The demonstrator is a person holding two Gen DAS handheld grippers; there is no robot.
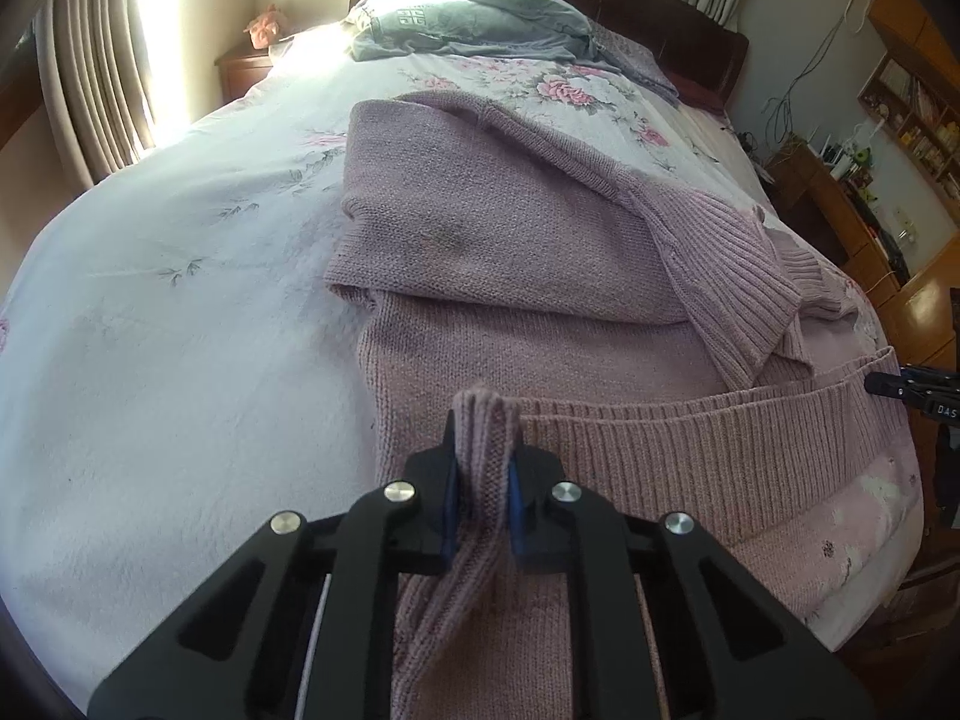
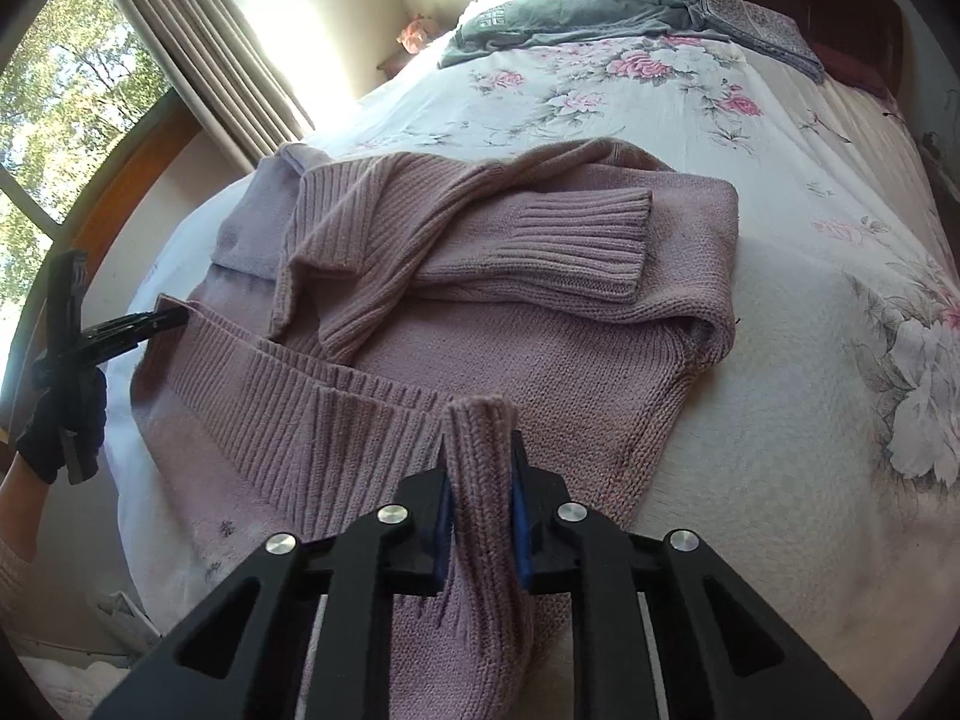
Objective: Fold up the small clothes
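Note:
A mauve knit sweater [image 1: 510,252] lies on the floral bedspread [image 1: 180,300], its sleeves folded across the body. My left gripper [image 1: 485,420] is shut on a bunched corner of the ribbed hem at one end. My right gripper [image 2: 480,426] is shut on the hem's other corner; the sweater [image 2: 540,312] spreads ahead of it. The ribbed hem [image 1: 690,438] stretches between the two grippers. The right gripper [image 1: 885,385] shows at the right edge of the left wrist view. The left gripper [image 2: 174,317], held by a dark-gloved hand [image 2: 60,420], shows at the left of the right wrist view.
A grey garment [image 1: 474,21] and a folded patterned cloth [image 2: 756,27] lie near the dark headboard [image 1: 660,6]. A nightstand [image 1: 246,66] and curtained window [image 2: 72,90] stand beside the bed. A wooden desk and shelves [image 1: 870,180] line the other side.

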